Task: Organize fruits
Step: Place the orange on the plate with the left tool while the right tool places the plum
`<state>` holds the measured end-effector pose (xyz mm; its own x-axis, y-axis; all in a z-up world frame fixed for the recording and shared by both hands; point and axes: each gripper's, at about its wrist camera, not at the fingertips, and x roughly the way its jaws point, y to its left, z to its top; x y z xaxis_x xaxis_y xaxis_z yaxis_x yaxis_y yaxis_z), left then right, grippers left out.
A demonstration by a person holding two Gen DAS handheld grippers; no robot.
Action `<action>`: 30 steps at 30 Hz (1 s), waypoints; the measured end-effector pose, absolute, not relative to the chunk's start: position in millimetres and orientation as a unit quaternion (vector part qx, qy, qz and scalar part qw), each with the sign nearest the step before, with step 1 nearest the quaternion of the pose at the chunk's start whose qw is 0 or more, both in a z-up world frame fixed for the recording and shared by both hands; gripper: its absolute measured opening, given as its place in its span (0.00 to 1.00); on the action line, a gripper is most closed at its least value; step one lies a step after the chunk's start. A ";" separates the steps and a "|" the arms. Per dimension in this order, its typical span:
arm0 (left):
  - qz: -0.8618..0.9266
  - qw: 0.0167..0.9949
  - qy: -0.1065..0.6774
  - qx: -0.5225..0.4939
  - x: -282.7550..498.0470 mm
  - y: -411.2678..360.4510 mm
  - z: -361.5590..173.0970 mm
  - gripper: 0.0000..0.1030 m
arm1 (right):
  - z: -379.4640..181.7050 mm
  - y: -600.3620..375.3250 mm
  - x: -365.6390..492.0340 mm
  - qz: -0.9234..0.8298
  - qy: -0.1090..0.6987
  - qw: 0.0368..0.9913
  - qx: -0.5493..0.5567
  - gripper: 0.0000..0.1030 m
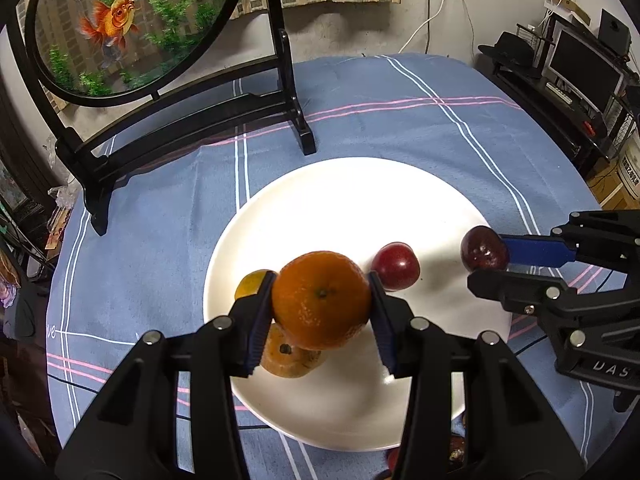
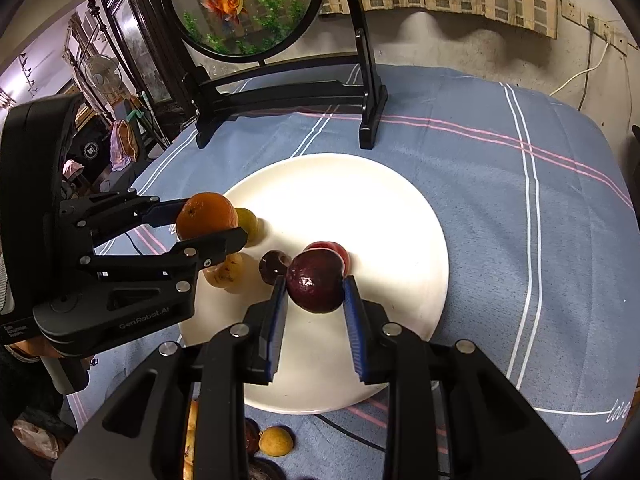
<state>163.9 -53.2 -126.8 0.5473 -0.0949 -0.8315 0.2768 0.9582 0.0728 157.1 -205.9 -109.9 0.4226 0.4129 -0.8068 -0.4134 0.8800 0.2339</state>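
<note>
Left gripper (image 1: 321,308) clamps round orange mandarin (image 1: 321,305) at sides | right gripper (image 2: 315,289) clamps dark purple-red plum (image 2: 316,286) | both over white round plate (image 1: 320,200) | fruit prob. light, soft-skinned; grip gently at widest pt.

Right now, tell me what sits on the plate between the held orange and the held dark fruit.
In the left wrist view, one red fruit lies on the plate between the orange and the dark fruit.

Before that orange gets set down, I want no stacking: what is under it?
Under the orange, held in the left gripper, a yellowish fruit lies on the white plate. The orange and fingers cover its top; contact cannot be judged.
</note>
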 end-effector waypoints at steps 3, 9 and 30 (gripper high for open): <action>-0.103 0.873 0.468 0.098 167.6 -52.1 -128.9 0.44 | -111.0 -205.5 158.8 0.244 0.480 0.843 -0.001 0.27; -0.103 0.873 0.467 0.098 169.0 -53.0 -128.0 0.44 | -111.0 -207.2 160.5 0.246 0.479 0.843 0.002 0.27; -0.074 0.893 0.434 0.094 157.1 -38.8 -96.4 0.76 | -67.0 -225.4 166.2 0.221 0.454 0.862 0.043 0.35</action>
